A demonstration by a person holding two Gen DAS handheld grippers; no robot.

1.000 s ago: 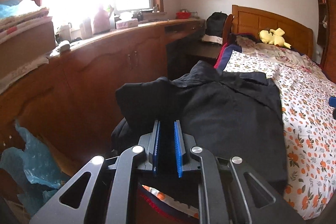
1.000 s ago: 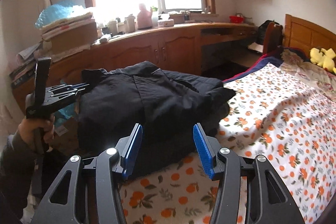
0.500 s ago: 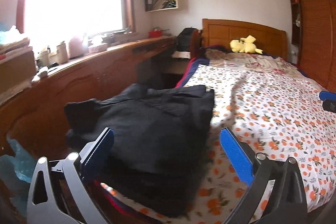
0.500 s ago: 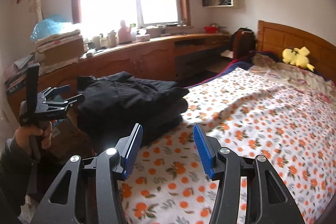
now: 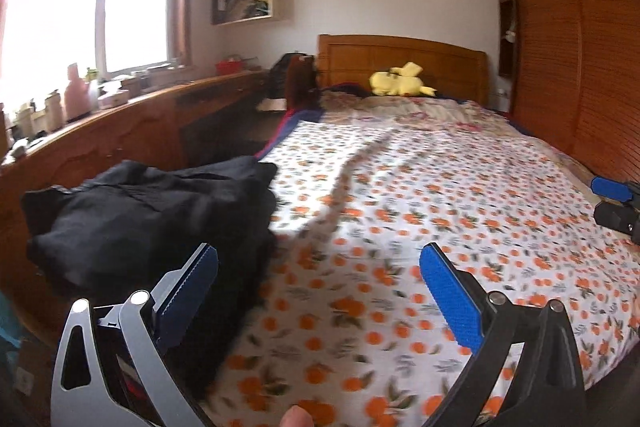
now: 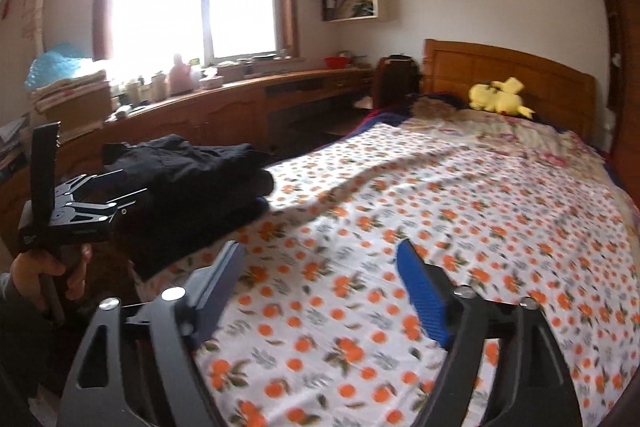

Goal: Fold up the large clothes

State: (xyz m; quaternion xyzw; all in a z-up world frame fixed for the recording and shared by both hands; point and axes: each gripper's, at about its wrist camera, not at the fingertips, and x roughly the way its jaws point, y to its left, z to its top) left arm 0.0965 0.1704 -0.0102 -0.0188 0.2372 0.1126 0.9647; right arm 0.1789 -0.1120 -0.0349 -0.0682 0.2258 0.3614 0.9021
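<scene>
Left wrist: left gripper [image 5: 318, 281] spread wide, nothing between the fingers, just bedsheet [image 5: 420, 195] ahead. Folded black garment [image 5: 148, 211] lies left of the left finger, at the bed's edge. Right gripper's tip shows far right.

Right wrist: right gripper [image 6: 320, 281] has just been opening, now wide and empty. Garment is ahead-left of its left finger. Left hand [image 6: 48, 273] holds the left gripper beside the garment, not touching.

I can read no text anywhere ahead of my fingers. The shelf items are too blurred.
</scene>
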